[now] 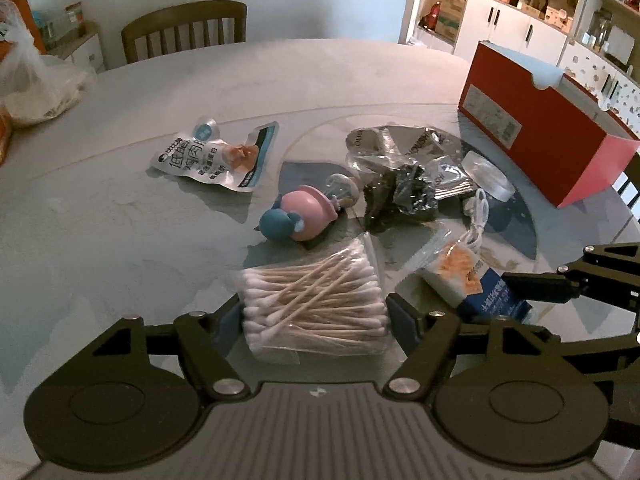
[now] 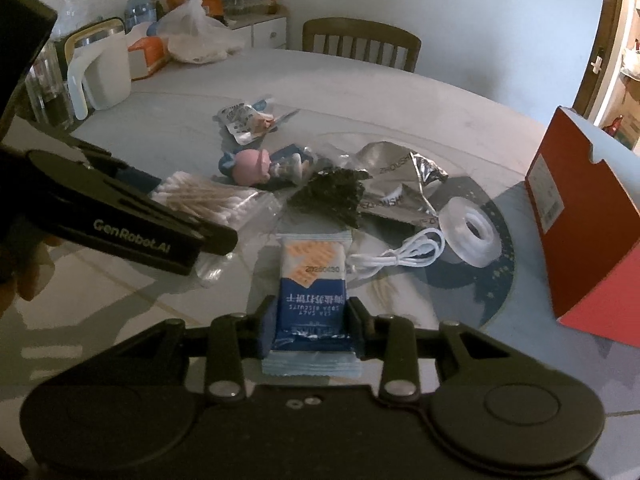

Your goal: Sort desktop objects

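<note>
My left gripper (image 1: 316, 314) is shut on a clear bag of cotton swabs (image 1: 316, 288), one finger pressed on each side; the bag rests on the glass tabletop. The same bag (image 2: 208, 200) shows in the right wrist view under the left gripper's fingers (image 2: 218, 236). My right gripper (image 2: 313, 326) is shut on a blue-and-white biscuit packet (image 2: 312, 280) that lies flat on the table. In the left wrist view that packet (image 1: 464, 276) sits at the right with a right-gripper finger (image 1: 536, 286) against it.
Beyond lie a pink-and-blue toy figure (image 1: 300, 216), a white snack packet (image 1: 224, 156), silver foil (image 1: 400, 144), a dark crumpled wrapper (image 1: 404, 196), a clear tape roll (image 2: 472, 232) and a white cable (image 2: 400, 256). An open red box (image 2: 592, 220) stands right; a jug (image 2: 104, 72) far left.
</note>
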Motion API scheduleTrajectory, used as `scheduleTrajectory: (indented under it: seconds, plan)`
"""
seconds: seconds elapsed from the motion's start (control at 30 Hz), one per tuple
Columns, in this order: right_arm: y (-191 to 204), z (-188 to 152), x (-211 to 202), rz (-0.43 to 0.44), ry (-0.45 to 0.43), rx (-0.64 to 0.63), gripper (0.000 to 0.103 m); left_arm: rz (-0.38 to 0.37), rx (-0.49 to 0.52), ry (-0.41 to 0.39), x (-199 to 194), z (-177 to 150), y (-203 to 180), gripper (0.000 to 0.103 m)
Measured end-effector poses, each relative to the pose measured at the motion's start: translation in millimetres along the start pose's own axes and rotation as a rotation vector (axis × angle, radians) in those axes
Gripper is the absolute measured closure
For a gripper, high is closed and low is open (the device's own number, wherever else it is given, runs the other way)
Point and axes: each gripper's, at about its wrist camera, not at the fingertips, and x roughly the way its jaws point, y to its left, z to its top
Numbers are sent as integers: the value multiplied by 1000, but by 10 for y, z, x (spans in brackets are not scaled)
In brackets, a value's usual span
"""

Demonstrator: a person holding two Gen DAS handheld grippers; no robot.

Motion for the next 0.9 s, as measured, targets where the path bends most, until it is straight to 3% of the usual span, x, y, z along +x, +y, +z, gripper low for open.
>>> scheduleTrajectory:
  seconds: [0.9]
  plan:
    - [-381,207,-758,-12,-85,137,68,-96,16,-58,-709,406,-367,29]
